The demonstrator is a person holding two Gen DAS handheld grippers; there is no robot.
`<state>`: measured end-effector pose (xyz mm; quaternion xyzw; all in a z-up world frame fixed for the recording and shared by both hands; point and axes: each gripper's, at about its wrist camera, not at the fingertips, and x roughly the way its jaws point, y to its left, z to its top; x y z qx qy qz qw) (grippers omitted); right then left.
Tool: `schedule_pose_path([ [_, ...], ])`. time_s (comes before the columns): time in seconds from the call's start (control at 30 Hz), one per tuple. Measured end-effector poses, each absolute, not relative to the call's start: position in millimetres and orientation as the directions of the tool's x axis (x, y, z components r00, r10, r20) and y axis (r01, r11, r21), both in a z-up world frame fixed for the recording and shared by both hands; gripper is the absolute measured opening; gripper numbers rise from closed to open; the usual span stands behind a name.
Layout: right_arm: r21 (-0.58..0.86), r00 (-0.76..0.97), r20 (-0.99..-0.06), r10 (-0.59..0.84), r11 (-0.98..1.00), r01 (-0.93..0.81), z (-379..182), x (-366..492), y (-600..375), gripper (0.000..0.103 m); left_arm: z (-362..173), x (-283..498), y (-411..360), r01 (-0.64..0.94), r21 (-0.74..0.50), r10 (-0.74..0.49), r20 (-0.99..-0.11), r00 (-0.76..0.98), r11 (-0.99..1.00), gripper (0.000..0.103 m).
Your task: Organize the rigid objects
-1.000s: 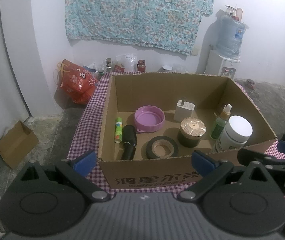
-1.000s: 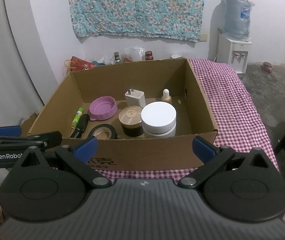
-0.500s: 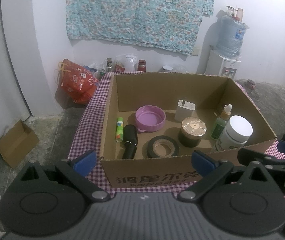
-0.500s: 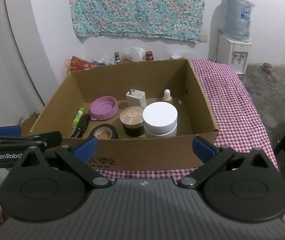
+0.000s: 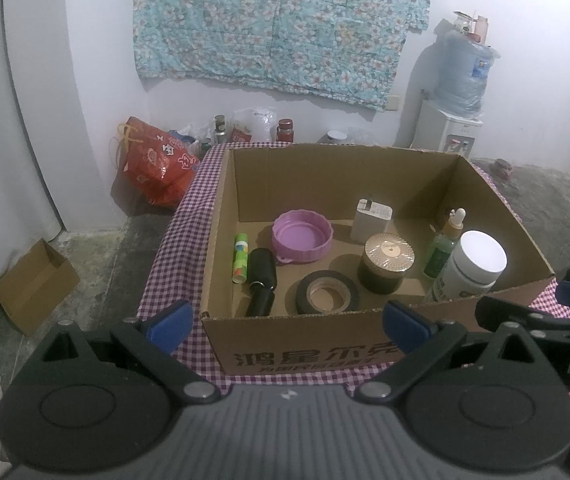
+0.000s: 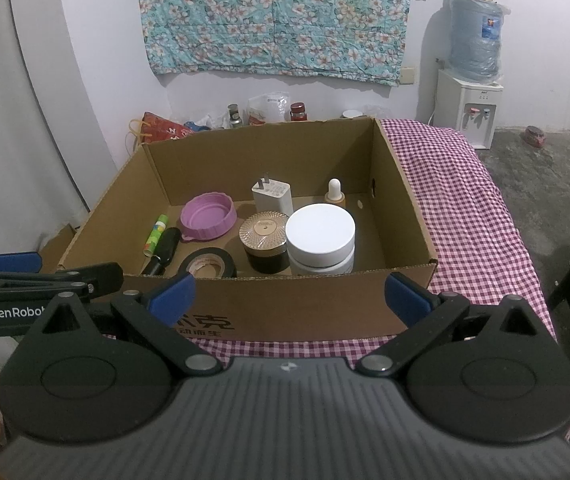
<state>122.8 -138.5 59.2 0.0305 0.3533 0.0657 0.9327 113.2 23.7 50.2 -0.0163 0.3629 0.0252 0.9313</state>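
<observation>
An open cardboard box [image 5: 301, 344] [image 6: 309, 304] stands on a checked cloth. Inside it are a purple lid [image 5: 301, 236] [image 6: 207, 221], a white charger [image 5: 371, 220] [image 6: 272, 197], a dark jar with a gold lid [image 5: 385, 263] [image 6: 264, 242], a white-capped bottle [image 5: 469, 270] [image 6: 321, 239], a green dropper bottle [image 5: 443, 245], a roll of black tape [image 5: 327, 292] [image 6: 210, 264], a black cylinder [image 5: 262, 281] [image 6: 163, 250] and a green tube [image 5: 239, 257] [image 6: 155, 234]. My left gripper [image 5: 285, 320] and right gripper [image 6: 289, 296] are open and empty, held before the box's near wall.
The checked cloth [image 6: 469, 216] stretches to the right of the box. A red bag [image 5: 153, 168], jars and a water dispenser [image 6: 469, 108] stand along the back wall. A small cardboard box [image 5: 33, 284] lies on the floor at left.
Both grippers have drifted very slightly; the box and its contents have not moved.
</observation>
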Motion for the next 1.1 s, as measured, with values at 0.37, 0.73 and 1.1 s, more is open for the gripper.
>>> schedule_pose_path([
  [0.37, 0.104, 0.742, -0.654, 0.144, 0.989, -0.101, 59.3, 122.8, -138.4, 0.101, 50.3, 113.1, 23.9, -0.058, -0.012, 0.035, -0.675, 0.737, 0.998, 0.102],
  [0.73, 0.104, 0.742, -0.655, 0.144, 0.989, -0.101, 59.1, 122.7, -138.0, 0.101, 51.2, 112.4, 24.9, -0.059, -0.011, 0.036, -0.674, 0.738, 0.998, 0.102],
  [1.1, 0.099, 0.743, -0.653, 0.143, 0.99, -0.104, 61.6, 122.1, -137.2, 0.101, 52.4, 111.1, 25.8, -0.06, -0.01, 0.037, -0.672, 0.739, 0.998, 0.101],
])
